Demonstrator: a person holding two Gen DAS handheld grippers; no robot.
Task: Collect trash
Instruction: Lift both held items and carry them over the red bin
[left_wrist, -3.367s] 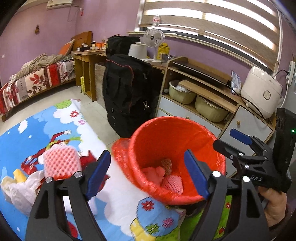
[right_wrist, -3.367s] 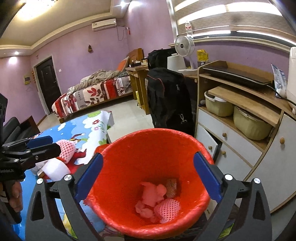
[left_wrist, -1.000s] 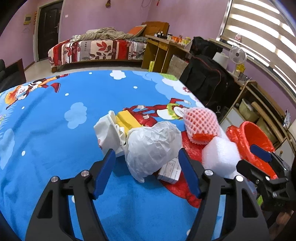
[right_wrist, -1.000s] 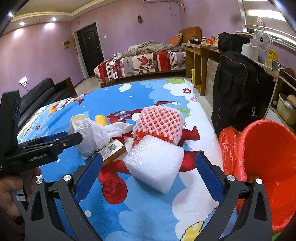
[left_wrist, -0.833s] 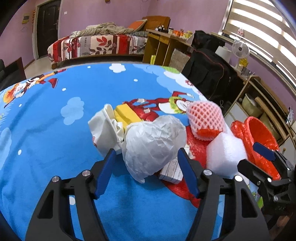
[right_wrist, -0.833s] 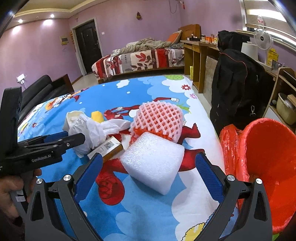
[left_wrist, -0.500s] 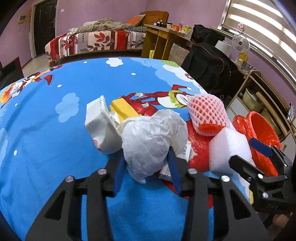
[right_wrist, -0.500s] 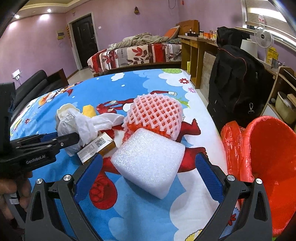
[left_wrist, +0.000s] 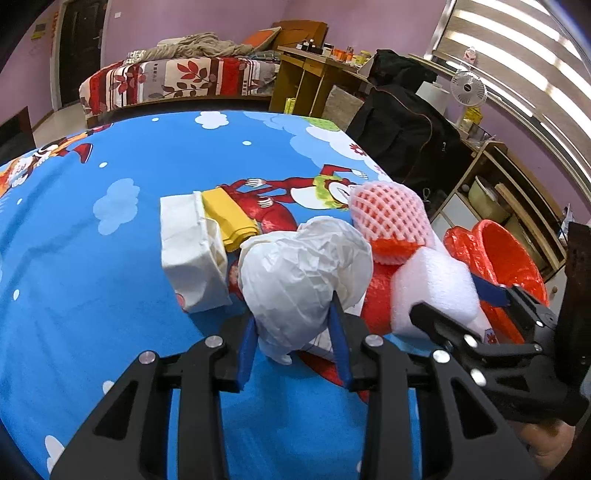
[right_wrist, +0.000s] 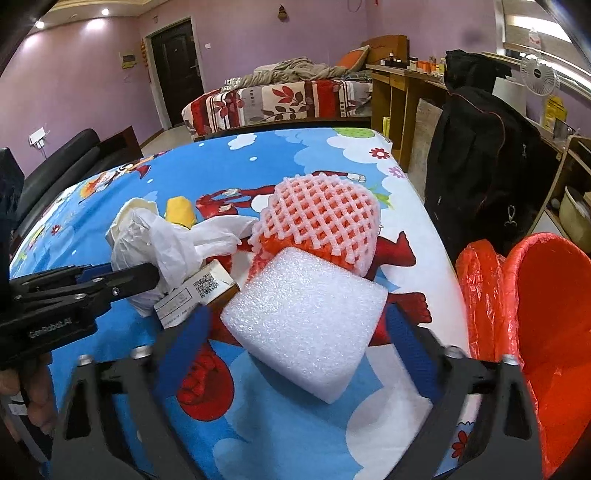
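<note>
The left gripper (left_wrist: 293, 341) was closing, pinching the crumpled paper (left_wrist: 303, 273); the right gripper (right_wrist: 301, 332) was closing around the foam block (right_wrist: 306, 321), best squeezed squarely mid-block.

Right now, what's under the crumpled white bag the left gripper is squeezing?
A small printed carton pokes out from beneath the white bag. Its far end is covered, as is anything else below the bag.
</note>
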